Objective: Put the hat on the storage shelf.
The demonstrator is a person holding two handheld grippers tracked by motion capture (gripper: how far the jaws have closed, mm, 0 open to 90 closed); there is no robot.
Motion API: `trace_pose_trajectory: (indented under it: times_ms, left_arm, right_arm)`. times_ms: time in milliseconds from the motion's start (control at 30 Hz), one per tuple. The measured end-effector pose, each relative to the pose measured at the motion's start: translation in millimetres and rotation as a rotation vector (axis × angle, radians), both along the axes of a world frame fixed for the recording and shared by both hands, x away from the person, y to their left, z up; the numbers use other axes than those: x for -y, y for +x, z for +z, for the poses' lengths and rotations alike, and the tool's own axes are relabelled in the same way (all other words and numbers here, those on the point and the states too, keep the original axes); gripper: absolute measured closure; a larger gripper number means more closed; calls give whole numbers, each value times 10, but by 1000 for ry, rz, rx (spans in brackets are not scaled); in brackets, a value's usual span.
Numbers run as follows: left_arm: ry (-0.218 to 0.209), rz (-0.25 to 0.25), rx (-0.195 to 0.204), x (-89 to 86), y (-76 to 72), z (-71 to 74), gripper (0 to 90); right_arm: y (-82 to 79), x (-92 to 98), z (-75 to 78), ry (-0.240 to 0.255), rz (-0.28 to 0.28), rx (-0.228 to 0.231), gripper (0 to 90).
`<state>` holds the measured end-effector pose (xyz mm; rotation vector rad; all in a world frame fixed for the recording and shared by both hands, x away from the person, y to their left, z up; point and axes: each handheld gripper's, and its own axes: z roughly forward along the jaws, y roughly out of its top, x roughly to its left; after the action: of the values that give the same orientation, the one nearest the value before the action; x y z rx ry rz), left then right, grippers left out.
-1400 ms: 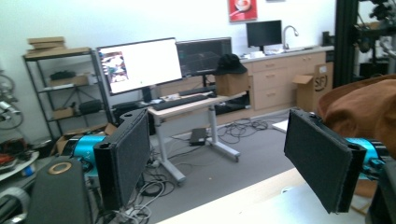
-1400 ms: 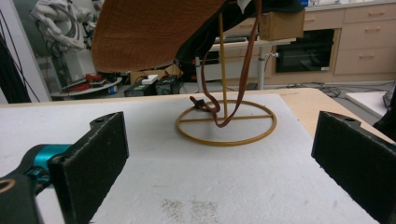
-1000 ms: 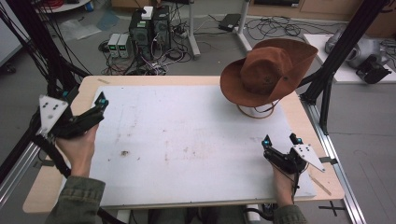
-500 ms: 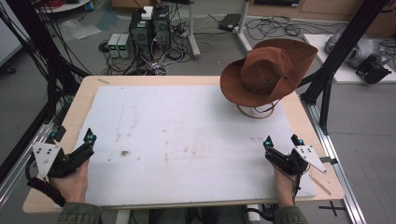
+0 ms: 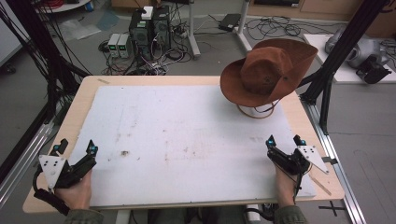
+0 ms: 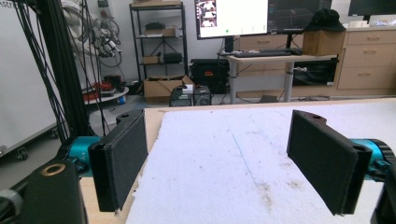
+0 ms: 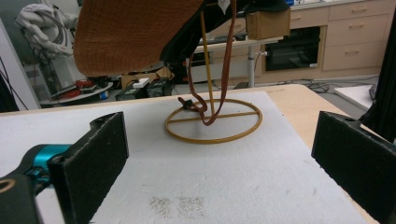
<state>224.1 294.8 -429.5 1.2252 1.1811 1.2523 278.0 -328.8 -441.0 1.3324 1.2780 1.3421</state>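
Apparently nothing has been picked up yet. At the near left corner of the table (image 5: 88,88), the left gripper (image 5: 74,148) rests low by the edge of the white foam board (image 5: 187,130), its jaws spread wide with only bare board between them; the left gripper view shows the pads (image 6: 122,156) apart and empty. The middle of the board carries a few faint stains and no objects. Further right, near the front edge, the right gripper (image 5: 284,140) is likewise released, jaws parted and holding nothing. It points toward the far right corner, where the brown hat (image 5: 266,72) sits perched on a wire stand (image 5: 254,112), well apart from both grippers. In the right gripper view the stand's ring base (image 7: 214,122) lies flat on the board, with the hat's strap (image 7: 224,70) dangling down over it. Judging from this, the work is at its start: the hat is untouched on its stand, and approaching and grasping it all remain to be done.
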Motion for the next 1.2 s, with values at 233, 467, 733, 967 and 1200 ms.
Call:
trace_pose_trajectory:
  times_ms: [233,467,733,967,1200]
  left_arm:
    - [-2,0,7,3,23,-2,206]
    - [0,-2,6,9,46,-19,205]
    - [1,-2,24,3,32,-13,205]
    - [-3,-7,20,-8,43,-20,205]
    - [-7,-9,12,-20,60,-34,207]
  right_arm:
    - [-14,-13,-3,-2,-1,-7,30]
    - [-15,-14,-7,-21,-3,2,30]
    - [-22,-42,-6,-35,9,3,31]
    - [-33,-35,-10,-28,10,-4,30]
    - [-29,0,-21,-14,4,-10,30]
